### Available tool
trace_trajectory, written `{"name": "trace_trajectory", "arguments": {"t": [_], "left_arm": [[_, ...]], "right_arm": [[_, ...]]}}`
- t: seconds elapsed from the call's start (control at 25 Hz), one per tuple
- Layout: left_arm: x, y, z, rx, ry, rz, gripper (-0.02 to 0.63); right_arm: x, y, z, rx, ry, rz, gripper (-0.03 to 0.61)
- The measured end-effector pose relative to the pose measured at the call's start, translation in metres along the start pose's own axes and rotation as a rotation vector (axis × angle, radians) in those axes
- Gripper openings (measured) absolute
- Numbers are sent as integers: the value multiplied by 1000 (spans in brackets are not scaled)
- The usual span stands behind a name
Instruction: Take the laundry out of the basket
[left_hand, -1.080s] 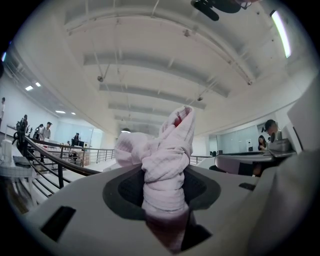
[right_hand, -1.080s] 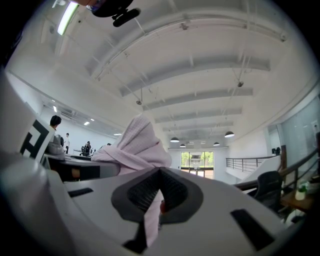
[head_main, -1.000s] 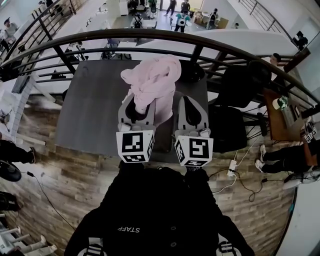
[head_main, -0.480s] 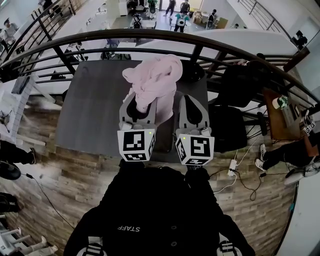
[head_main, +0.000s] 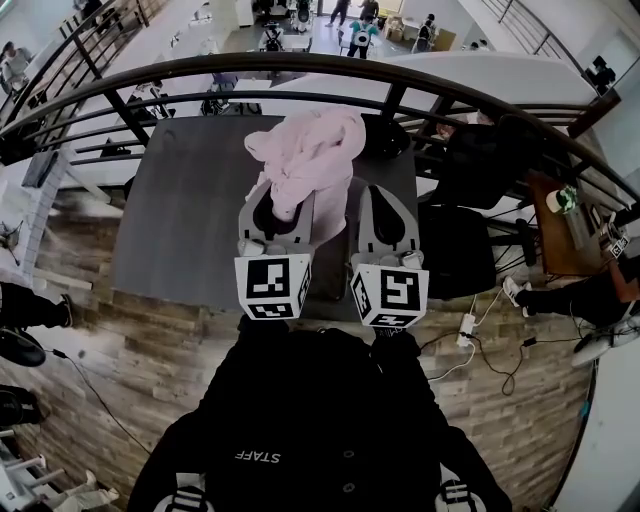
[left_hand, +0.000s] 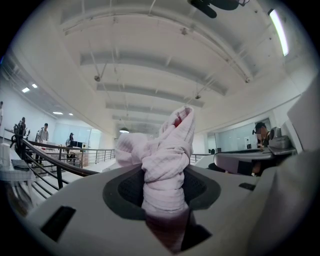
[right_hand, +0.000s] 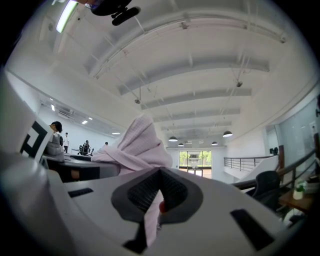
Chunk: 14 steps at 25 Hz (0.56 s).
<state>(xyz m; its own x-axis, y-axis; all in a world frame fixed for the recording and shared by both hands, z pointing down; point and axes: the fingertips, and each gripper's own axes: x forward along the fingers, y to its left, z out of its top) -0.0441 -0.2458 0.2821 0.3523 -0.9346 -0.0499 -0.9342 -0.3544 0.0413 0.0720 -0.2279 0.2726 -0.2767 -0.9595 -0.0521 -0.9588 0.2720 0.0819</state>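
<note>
Both grippers point level, side by side over a dark table (head_main: 180, 220). The left gripper (head_main: 272, 212) clamps a thick twisted bunch of a pale pink, waffle-textured garment (head_main: 310, 160); the right gripper (head_main: 383, 215) pinches a thin fold of it. The cloth bunches up ahead of both jaws, above the table

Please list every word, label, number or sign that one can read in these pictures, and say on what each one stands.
"STAFF": white letters on the person's black top, seen upside down in the head view.
Left cube and right cube: black-and-white square patterns only, no letters.
Pink cloth: no print shows.
Anything further off is too small to read.
</note>
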Motion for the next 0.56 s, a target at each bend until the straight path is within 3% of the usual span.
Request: {"name": "trace_trajectory", "arguments": {"t": [0.56], "left_arm": [[3,0,-7,-5,22,-7,186]], "right_arm": [[5,2,-2,11,-1,-6,14]]}}
